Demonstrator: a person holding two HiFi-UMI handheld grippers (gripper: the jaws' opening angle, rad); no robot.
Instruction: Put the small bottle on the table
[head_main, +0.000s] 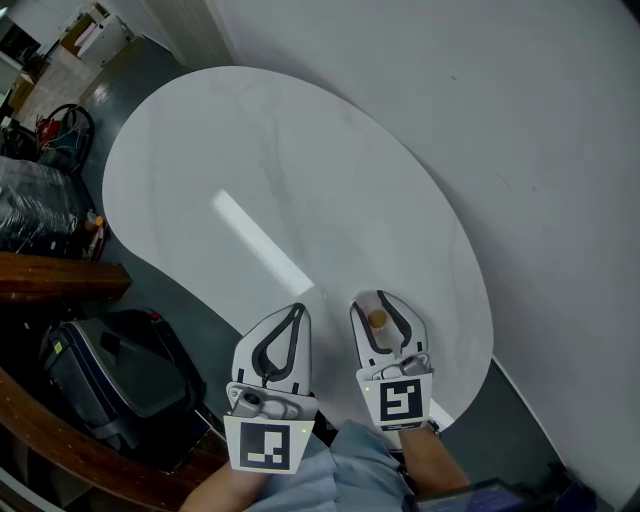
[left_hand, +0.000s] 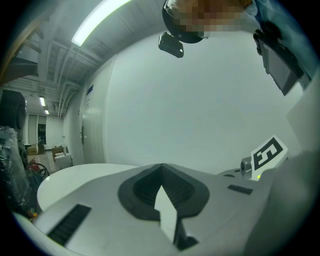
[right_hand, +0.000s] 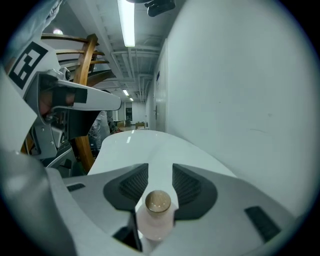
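Right gripper (right_hand: 160, 168) with its jaws wide apart, small bottle (right_hand: 156, 219) with a brown cap standing upright between them, far back near their base, not squeezed, white table (head_main: 300, 180) under it, left gripper (left_hand: 161, 167) just beside, jaws closed together, holding nothing

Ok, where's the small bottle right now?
The small bottle sits between the fingers of the right gripper, at the near right edge of the white table in the head view, with the left gripper just to its left.

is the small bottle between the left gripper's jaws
No, the small bottle stands between the jaws of the right gripper; the left gripper is shut and empty.
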